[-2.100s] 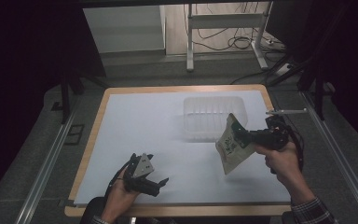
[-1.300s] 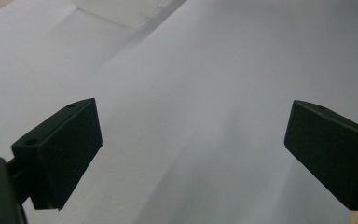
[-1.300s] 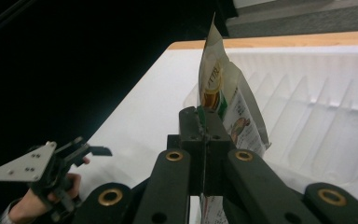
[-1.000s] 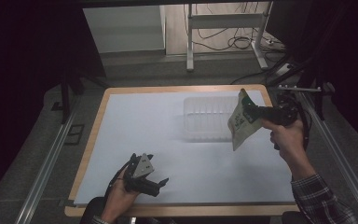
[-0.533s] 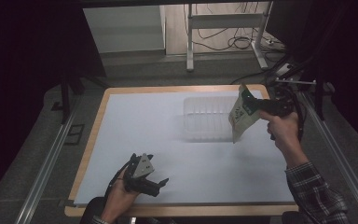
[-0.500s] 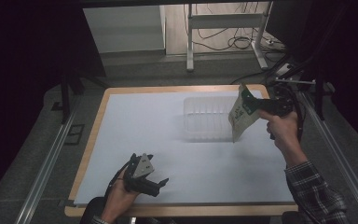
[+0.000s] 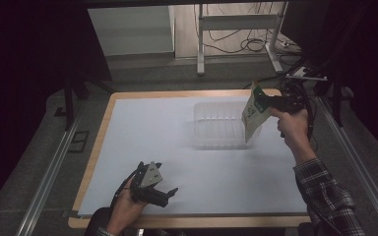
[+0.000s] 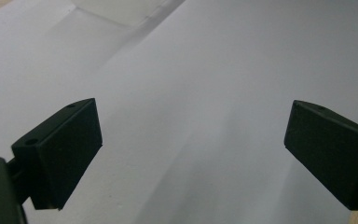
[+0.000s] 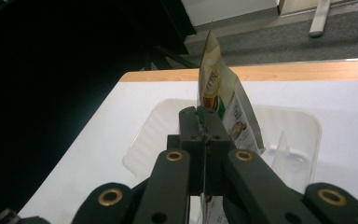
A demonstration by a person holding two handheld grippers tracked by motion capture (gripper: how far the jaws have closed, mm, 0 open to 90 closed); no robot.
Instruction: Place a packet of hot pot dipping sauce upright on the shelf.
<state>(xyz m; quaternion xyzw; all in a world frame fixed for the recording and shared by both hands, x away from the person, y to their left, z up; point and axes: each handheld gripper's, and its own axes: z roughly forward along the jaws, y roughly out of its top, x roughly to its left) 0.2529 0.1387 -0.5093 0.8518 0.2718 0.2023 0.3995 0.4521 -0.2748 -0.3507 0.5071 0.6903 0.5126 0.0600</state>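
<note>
My right gripper [image 7: 262,100] is shut on the top edge of a printed snack pouch [image 7: 252,117], white with green and yellow print. The pouch hangs in the air above the right side of a clear plastic tray [image 7: 220,124] at the back right of the white tabletop. In the right gripper view the pouch [image 9: 223,109] stands edge-on between the closed jaws of that gripper [image 9: 205,135], with the tray [image 9: 154,128] below it. My left gripper [image 7: 163,188] rests low near the table's front edge, open, with its pads [image 8: 63,149] wide apart and nothing between them.
The white board [image 7: 147,128] lies on a wooden table whose edge [image 7: 177,93] runs along the back. Metal rails [image 7: 47,177] flank both sides. Behind the table stand a desk frame [image 7: 236,29] and cables on the floor.
My right gripper has lifted the pouch from the tabletop and carried it back and to the right, over the tray's right side. The left gripper has stayed put.
</note>
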